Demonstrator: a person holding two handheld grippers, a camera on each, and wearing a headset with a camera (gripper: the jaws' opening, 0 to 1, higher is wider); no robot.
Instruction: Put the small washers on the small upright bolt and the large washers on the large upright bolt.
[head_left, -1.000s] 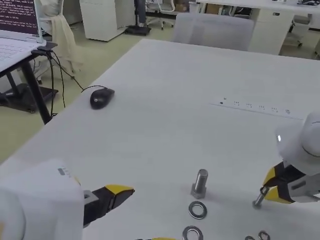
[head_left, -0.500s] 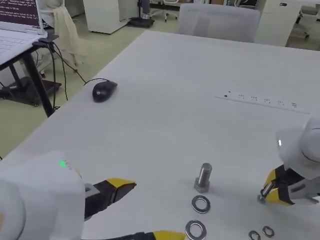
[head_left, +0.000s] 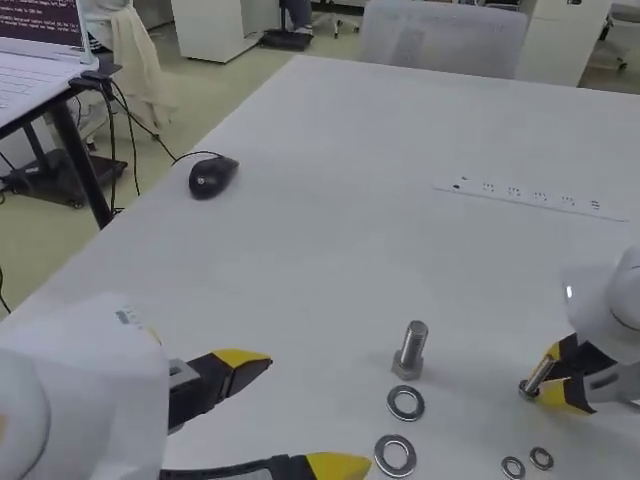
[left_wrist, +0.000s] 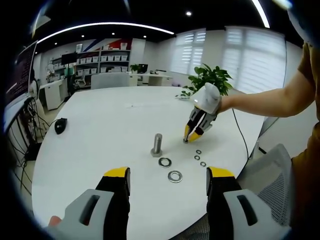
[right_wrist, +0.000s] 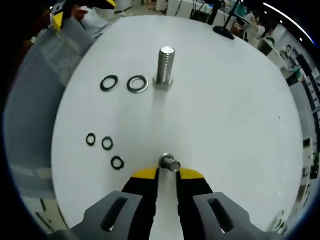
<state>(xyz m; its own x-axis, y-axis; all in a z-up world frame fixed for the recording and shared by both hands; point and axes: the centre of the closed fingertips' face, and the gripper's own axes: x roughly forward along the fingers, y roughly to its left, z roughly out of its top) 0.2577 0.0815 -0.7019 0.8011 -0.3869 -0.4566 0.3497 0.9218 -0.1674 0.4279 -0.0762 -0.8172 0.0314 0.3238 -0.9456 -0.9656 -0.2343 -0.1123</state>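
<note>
White surface (head_left: 340, 200) — right fingers (right_wrist: 192, 176) pinch small bolt (right_wrist: 169, 162) at their tips, tilted; stand it straight b4 letting go — left fingers (left_wrist: 118, 175) wide apart.

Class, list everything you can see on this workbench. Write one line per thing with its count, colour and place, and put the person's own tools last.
white table: one, white, under everything.
black computer mouse: one, black, near the table's left edge.
large silver steel bolt: one, silver, upright on the table.
large flat steel washers: two, silver, flat just in front of the large bolt.
small steel washers: three, silver-grey, flat, right of the large washers.
small silver steel bolt: one, silver, tilted, right of the large bolt.
left tool: one, black with yellow tips, open, above the table's near side.
right tool: one, black with yellow tips, shut on the small bolt.
</note>
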